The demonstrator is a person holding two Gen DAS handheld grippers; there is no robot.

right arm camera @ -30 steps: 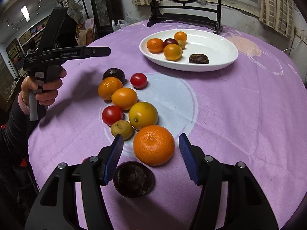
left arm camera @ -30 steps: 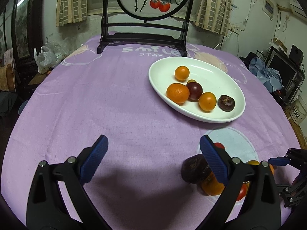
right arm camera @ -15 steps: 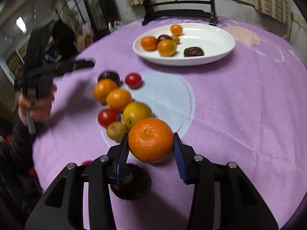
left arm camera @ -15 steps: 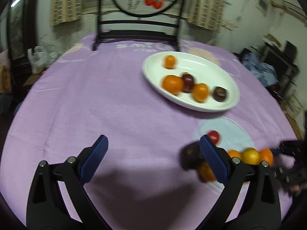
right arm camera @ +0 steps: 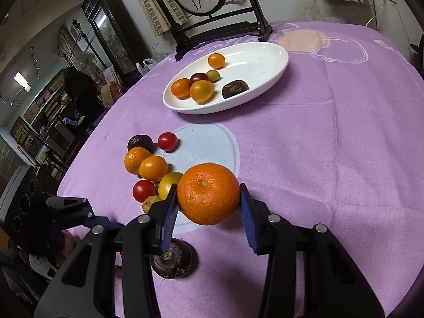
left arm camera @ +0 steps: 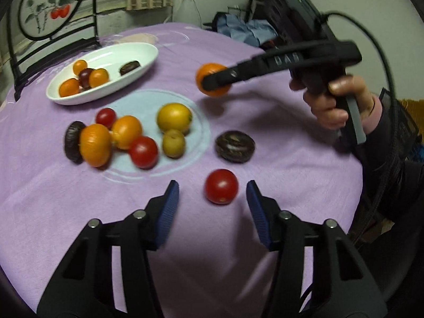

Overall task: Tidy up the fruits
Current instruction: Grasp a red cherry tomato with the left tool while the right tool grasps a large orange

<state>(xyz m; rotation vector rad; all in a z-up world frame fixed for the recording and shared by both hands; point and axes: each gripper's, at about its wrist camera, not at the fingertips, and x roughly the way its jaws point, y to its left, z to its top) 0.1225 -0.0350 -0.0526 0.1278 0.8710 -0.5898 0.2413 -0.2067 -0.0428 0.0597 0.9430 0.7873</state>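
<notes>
Your right hand-held gripper is clamped on a large orange, its blue pads pressed to both sides, and the fruit hangs clear above the purple-clothed counter, between the loose pile and the white dish. Your left hand-held gripper is spread wide and empty, with a red tomato sitting on the cloth between its fingers but touching neither. By my reading the job is under halfway: the dish already carries six pieces, namely three orange ones, a dark red one, a small yellowish one and a dark brown one, while more than that lie outside it. On the pale blue circle you have a cluster of two oranges, two tomatoes, a yellow fruit, a small greenish-yellow one and a dark fruit at its far edge, all touching or just beside each other. A dark wrinkled fruit lies apart, near the tomato at your left fingers. The far half of the dish is bare, so there looks to be room. Nothing stands in the path from the held orange to the dish, though the cluster lies just beside that line. A dark wooden screen stand sits right behind the dish, so an overshoot there would likely hit it.
</notes>
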